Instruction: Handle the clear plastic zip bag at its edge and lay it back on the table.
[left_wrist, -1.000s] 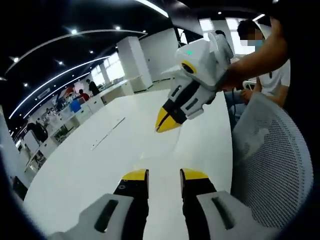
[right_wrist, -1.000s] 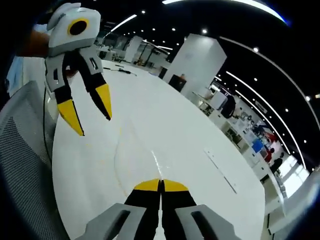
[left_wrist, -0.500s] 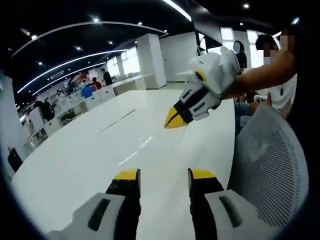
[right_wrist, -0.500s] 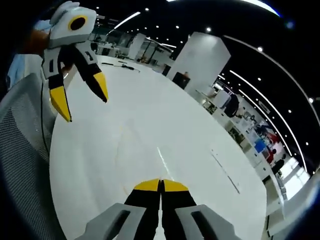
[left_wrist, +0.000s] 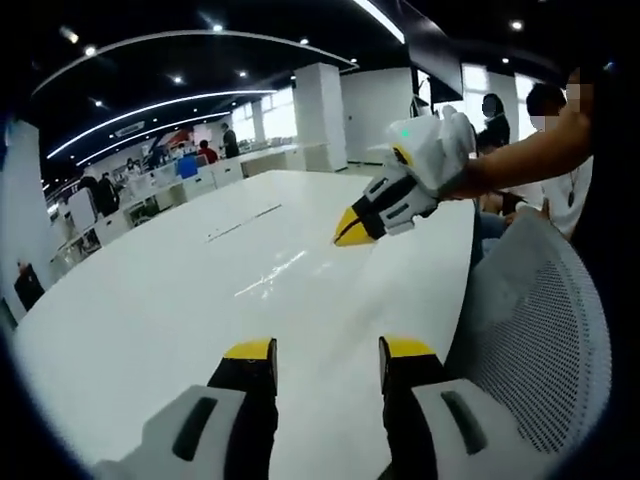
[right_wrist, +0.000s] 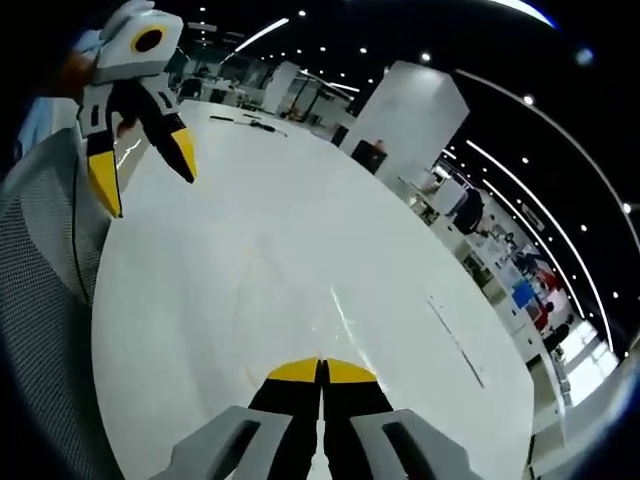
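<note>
1. Zip bag in the left gripper view: its clear plastic is very hard to make out; faint glossy streaks (left_wrist: 275, 275) on the white table (left_wrist: 150, 300) ahead of the left claw (left_wrist: 325, 352) may be part of it, but I cannot tell where its edges run. The left claw hangs above the table with its jaws wide apart and nothing between them. The right claw (left_wrist: 350, 228) enters from the right, held by a person's hand, its yellow tips pressed together low over the table; whether they pinch plastic cannot be told. A white mesh chair back (left_wrist: 535, 330) stands at the table's near right edge

2. Right gripper view: the right claw (right_wrist: 321, 371) has its jaws fully together. Faint curved lines and a bright crease (right_wrist: 290, 300) on the table (right_wrist: 400, 250) just ahead of the tips look like the bag lying flat there. Whether an edge is caught between the tips is too fine to see. The left claw (right_wrist: 140, 175) hangs at upper left, jaws spread, empty

3. Progress, as a judgement: the bag appears to be down on the table or nearly so, and what is left is to let go of the edge, if it is held, and draw clear
</note>
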